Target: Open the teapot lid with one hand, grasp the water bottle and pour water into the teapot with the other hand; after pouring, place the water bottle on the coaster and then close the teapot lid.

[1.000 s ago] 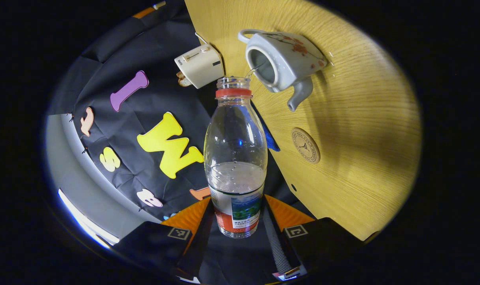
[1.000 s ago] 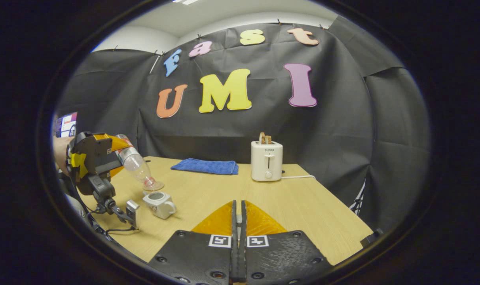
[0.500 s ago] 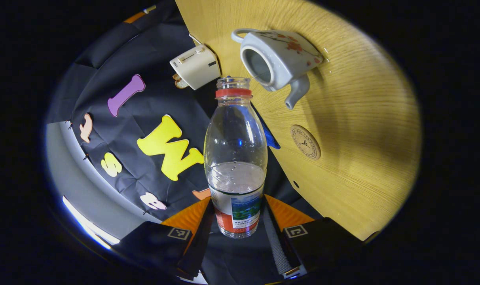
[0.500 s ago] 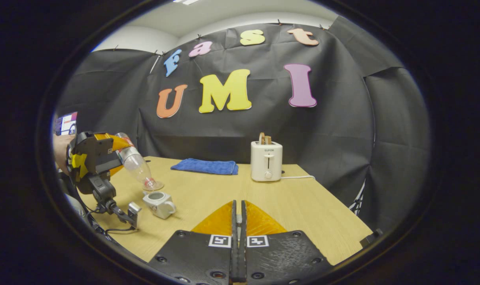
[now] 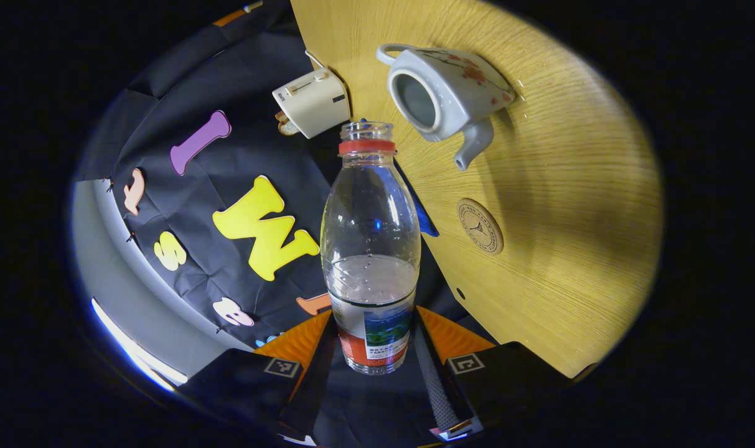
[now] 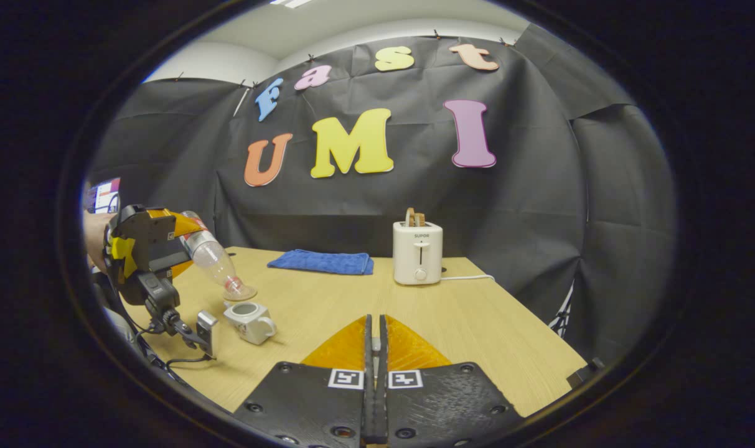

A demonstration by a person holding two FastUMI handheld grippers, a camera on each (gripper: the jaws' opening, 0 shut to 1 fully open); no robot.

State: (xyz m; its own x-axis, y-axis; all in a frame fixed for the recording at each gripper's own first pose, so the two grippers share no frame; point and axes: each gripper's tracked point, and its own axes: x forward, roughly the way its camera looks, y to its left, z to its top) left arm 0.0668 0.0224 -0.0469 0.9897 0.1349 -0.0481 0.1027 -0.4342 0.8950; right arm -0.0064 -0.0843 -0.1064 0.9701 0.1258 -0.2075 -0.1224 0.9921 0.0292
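While left gripper (image 5: 377,367) clamps the tilted water bottle (image 5: 371,249), pouring appears finished; coaster (image 5: 480,226) at four o'clock next; right gripper (image 6: 375,348) pinched shut.

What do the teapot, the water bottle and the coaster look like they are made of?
Teapot: glazed ceramic by the look, glossy pale body with painted red flowers. Water bottle: clear thin plastic, see-through with a printed label. Coaster: probably cork or wood, a matte tan disc with a dark stamped ring.

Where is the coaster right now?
In the left gripper view, the coaster lies flat on the wooden table, right of the held water bottle and below the teapot spout, with nothing on it.
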